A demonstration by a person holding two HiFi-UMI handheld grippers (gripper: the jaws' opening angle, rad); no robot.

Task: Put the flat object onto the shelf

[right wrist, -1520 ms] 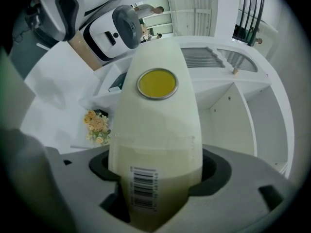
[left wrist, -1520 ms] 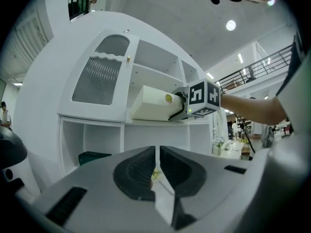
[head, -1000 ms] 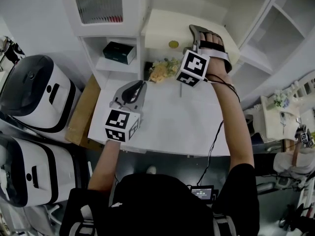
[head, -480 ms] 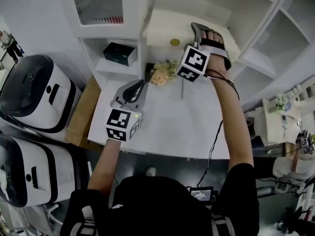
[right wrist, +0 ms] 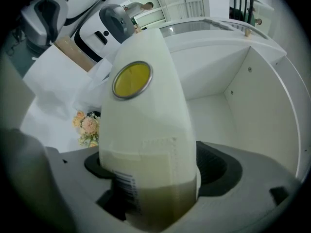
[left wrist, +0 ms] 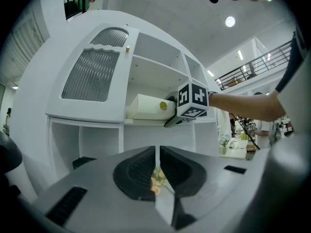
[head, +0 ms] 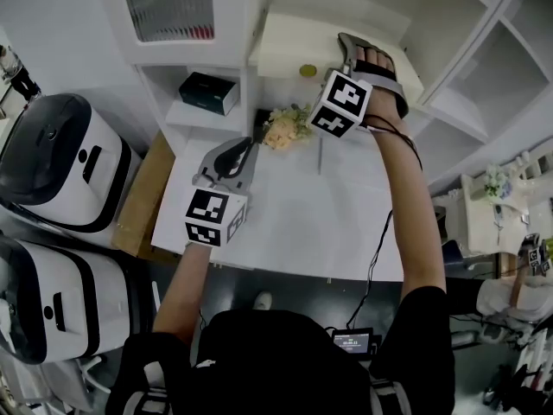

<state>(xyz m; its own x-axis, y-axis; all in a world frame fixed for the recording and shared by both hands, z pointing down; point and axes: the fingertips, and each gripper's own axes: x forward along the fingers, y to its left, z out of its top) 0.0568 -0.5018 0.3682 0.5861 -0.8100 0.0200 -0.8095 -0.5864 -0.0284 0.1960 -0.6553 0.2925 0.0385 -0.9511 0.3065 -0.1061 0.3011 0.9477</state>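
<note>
The flat object is a cream pouch with a round yellow cap. It lies on the white shelf, cap end toward the table. My right gripper reaches onto that shelf. Its jaws are opening, and the pouch still sits between them with a slight gap at the right pad. From the left gripper view the pouch shows on the shelf beside the right gripper's marker cube. My left gripper hovers low over the white table, shut and empty.
A small bunch of flowers lies at the table's back edge under the shelf. A dark box sits in a lower cubby at the left. Two white and black machines and a cardboard sheet stand left of the table.
The right gripper has shifted slightly up and deeper onto the shelf with the pouch. The left gripper has stayed in place.
</note>
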